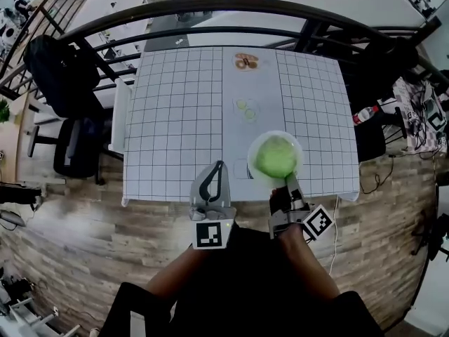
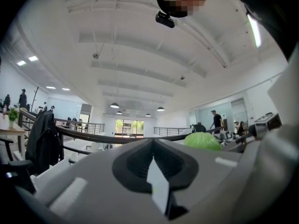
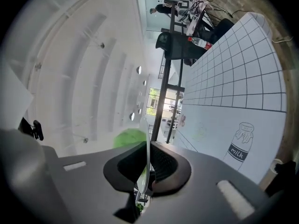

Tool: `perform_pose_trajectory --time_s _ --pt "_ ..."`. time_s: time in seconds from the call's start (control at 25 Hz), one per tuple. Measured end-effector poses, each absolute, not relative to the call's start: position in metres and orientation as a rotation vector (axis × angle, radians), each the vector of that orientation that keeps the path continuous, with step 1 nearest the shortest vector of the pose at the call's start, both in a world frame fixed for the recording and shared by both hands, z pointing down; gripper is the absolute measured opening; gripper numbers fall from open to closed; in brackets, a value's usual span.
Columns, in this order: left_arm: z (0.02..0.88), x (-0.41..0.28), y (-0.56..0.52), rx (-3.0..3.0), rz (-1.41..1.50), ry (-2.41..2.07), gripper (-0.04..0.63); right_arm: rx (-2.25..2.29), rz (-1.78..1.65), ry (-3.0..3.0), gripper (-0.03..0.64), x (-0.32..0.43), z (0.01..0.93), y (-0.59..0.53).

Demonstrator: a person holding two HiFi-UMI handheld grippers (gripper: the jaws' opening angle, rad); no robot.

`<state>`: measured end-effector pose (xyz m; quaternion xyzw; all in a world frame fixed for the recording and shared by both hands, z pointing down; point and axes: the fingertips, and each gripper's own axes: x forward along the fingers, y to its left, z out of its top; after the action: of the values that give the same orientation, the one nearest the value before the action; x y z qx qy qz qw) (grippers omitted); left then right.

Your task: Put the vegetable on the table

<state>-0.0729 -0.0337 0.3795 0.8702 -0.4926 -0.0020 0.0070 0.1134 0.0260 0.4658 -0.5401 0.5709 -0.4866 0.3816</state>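
Fingers of right gripper (image 1: 287, 182) clamped on rim of white plate (image 1: 293, 142) holding green cabbage (image 1: 275, 158), above near edge of table (image 1: 175, 118), left gripper (image 1: 212, 187) fingers together, empty.

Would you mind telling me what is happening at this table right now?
A person stands at the gridded table with tongs in each hand. The right tongs are clamped on the rim of a white plate that carries a round green vegetable. The plate appears to be held just above the table's near right part. The left tongs are shut on nothing and hover beside it. The vegetable is not yet on the table itself.
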Motion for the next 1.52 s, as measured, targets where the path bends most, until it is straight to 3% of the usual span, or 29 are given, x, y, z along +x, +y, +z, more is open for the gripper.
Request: perform_pose_trajectory --time_s 0.56,1.52 --pt "0.397 -0.107 -0.101 2.733 0.100 -1.545 0.008 -1.378 -1.326 1.459 0.015 0.088 0.511 -0.034" --pt "0.441 -0.069 -0.149 2.585 0.241 -1.620 0.008 -1.253 -1.443 1.750 0.014 0.095 0.655 -0.129"
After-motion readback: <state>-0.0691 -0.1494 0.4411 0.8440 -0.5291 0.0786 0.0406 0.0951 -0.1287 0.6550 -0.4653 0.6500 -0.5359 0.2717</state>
